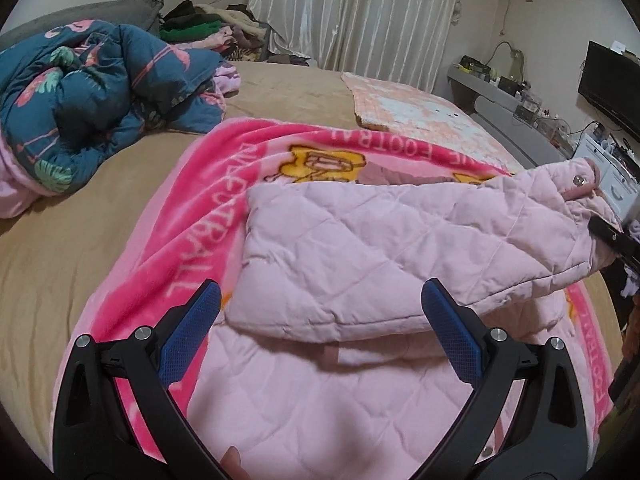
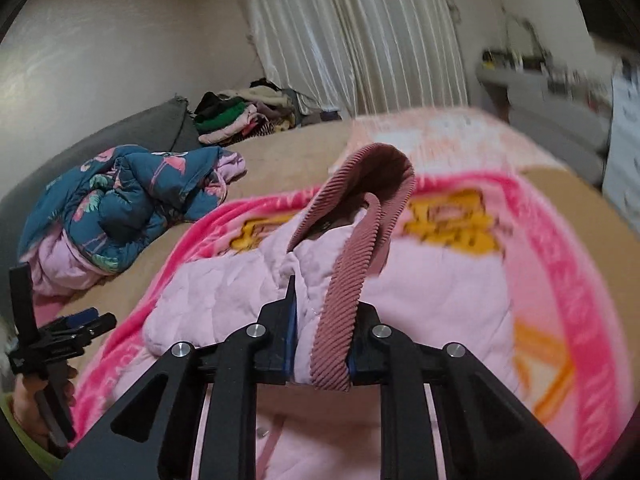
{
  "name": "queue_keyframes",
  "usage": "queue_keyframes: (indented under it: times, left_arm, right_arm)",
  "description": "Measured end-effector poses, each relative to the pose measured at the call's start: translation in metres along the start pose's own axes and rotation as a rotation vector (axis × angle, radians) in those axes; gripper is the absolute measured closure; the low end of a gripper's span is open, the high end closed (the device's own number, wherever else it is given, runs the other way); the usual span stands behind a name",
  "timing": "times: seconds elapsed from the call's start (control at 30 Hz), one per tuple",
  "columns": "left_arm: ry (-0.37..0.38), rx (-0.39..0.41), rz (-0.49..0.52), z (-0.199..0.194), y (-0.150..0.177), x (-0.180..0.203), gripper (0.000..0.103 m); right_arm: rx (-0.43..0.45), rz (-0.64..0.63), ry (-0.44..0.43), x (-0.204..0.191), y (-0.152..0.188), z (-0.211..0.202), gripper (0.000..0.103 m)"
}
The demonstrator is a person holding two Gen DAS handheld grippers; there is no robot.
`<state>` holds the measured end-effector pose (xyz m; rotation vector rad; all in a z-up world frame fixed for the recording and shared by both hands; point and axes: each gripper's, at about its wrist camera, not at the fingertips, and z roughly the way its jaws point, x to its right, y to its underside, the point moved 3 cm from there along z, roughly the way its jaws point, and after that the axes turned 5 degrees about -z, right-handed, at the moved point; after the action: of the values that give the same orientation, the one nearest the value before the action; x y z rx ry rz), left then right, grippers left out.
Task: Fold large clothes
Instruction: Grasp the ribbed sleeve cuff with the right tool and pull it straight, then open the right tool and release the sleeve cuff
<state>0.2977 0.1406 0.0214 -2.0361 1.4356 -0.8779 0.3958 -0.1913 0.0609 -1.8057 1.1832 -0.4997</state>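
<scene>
A pale pink quilted jacket [image 1: 360, 264] lies on a bright pink printed blanket [image 1: 192, 208] on the bed. My left gripper [image 1: 320, 312] is open and empty, its blue pads either side of the jacket's folded edge, just above it. My right gripper [image 2: 320, 320] is shut on the jacket [image 2: 224, 312] at its dusty-pink corduroy collar [image 2: 344, 300] and holds that end lifted. The right gripper also shows at the right edge of the left wrist view [image 1: 612, 236], and the left gripper at the lower left of the right wrist view [image 2: 86, 320].
A teal flamingo-print quilt [image 1: 80, 96] is bunched at the left of the tan bed [image 1: 60, 272]. A pile of clothes [image 1: 208, 28] sits by the curtain. A pink-and-white folded blanket [image 1: 420, 108] lies at the back right. A desk and monitor [image 1: 608, 80] stand at the right.
</scene>
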Motion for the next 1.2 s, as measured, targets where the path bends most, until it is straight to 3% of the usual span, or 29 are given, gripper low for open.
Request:
queue_keyframes:
  times: [0.1, 0.33, 0.5, 0.6, 0.77, 1.0, 1.1, 1.2]
  left_arm:
    - [-0.001, -0.011, 0.005, 0.012, -0.005, 0.005, 0.009]
    - [-0.018, -0.071, 0.038, 0.044, -0.001, 0.018, 0.009]
    - [-0.018, -0.091, 0.048, 0.053, 0.002, 0.021, 0.009]
    - [-0.017, -0.098, 0.056, 0.059, 0.000, 0.021, 0.009]
    - [0.008, -0.108, 0.071, 0.066, -0.003, 0.028, 0.009]
    - [0.014, -0.143, 0.092, 0.089, -0.004, 0.041, 0.009]
    - [0.007, -0.218, 0.086, 0.113, 0.008, 0.034, 0.009]
    - [0.011, -0.235, 0.092, 0.123, 0.017, 0.027, 0.009]
  right_arm:
    - [-0.027, -0.068, 0.079, 0.010, 0.011, 0.015, 0.086]
    - [-0.108, 0.034, 0.088, 0.044, 0.059, 0.041, 0.086]
    - [-0.144, 0.063, 0.093, 0.047, 0.079, 0.050, 0.083]
    - [-0.180, 0.095, 0.102, 0.050, 0.084, 0.050, 0.075]
    - [-0.178, 0.142, 0.208, 0.053, 0.078, 0.030, 0.037]
    - [-0.108, 0.045, 0.213, 0.027, 0.048, 0.009, 0.031]
    - [-0.094, -0.007, 0.172, 0.006, 0.035, 0.009, 0.026]
    - [-0.092, -0.026, 0.111, -0.012, 0.025, 0.015, 0.024]
